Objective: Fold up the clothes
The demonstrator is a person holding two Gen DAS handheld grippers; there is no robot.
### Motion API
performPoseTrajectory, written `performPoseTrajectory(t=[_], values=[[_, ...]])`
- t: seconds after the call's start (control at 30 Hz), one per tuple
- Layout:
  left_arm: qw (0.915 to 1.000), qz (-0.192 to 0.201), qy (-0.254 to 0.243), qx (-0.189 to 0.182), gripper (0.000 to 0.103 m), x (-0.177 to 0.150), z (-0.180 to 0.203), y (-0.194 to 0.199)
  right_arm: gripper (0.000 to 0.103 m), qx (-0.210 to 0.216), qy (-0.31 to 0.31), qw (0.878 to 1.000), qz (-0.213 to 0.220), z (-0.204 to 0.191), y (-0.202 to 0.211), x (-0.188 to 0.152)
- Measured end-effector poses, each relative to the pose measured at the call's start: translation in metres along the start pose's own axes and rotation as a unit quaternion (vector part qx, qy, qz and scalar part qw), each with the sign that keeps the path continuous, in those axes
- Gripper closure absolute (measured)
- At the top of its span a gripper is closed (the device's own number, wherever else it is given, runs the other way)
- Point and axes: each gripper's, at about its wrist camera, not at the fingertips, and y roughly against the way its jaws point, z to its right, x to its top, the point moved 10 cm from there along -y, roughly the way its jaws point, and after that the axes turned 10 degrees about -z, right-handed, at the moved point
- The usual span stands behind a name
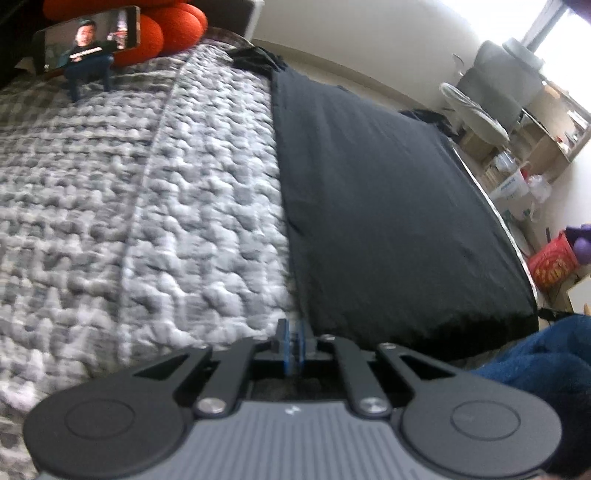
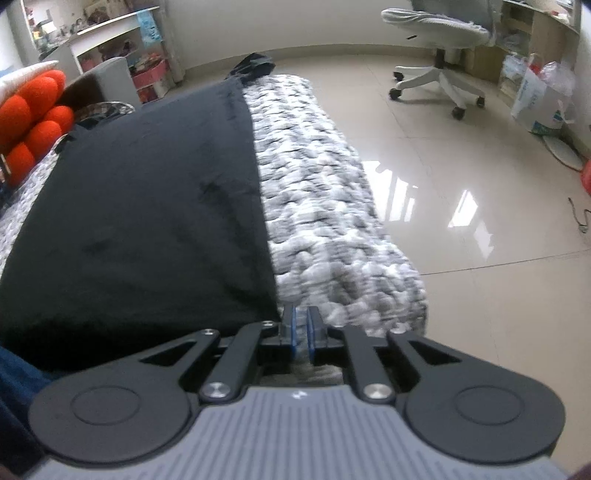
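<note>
**Black garment flat on a bed, one gripper at each near corner**

Materials and shapes. Garment [image 1: 388,206]: black, matte, smooth-woven, spread flat as a long rectangle with straight side edges, lengthwise along the bed. Blanket [image 1: 147,221] beneath it: grey and white, thick, knobbly, puffed in rows of small lumps, rounded over the bed's edge in the right wrist view. Cushion [image 1: 173,26]: bright orange, made of plump round lobes, at the far end of the bed. Phone [image 1: 88,40]: lit screen, propped sideways on a small dark stand on the blanket. Floor [image 2: 461,184]: pale glossy tiles with window reflections. Chair [image 2: 439,40]: white swivel type on castors, well apart from the bed.

Counts. One garment, one blanket, one cushion, one phone, one chair, two grippers; two black fingers with blue pads on each.

Tool. Left gripper [image 1: 291,345]: pads clenched almost together, nothing seen between them, tips just beside the garment's near left corner, over the blanket. Right gripper [image 2: 301,332]: pads parted by a narrow slit, blanket visible through it, nothing clamped, tips just beside the garment's near right corner. Contact between either tip and the cloth: cannot be told.
</note>
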Motion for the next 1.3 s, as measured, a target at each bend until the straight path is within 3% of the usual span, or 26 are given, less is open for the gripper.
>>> performPoseTrajectory(t=[0.13,0.43,0.87,1.3], values=[[0.9997,0.010,0.011,0.017,0.096,0.010,-0.010,0.006,0.091,-0.003,-0.007,1.000,0.013,0.006,0.009,0.004],[0.9979,0.032,0.022,0.052,0.081,0.030,-0.013,0.024,0.091,0.024,-0.001,0.998,0.057,-0.012,0.030,0.032],[0.9923,0.060,0.045,0.099,0.080,0.046,-0.020,0.066,0.091,0.049,-0.012,0.992,0.119,-0.016,0.069,0.056],[0.9817,0.122,0.042,0.140,0.077,0.065,0.009,0.125,0.091,0.057,-0.029,0.983,0.169,0.005,0.118,0.056]])
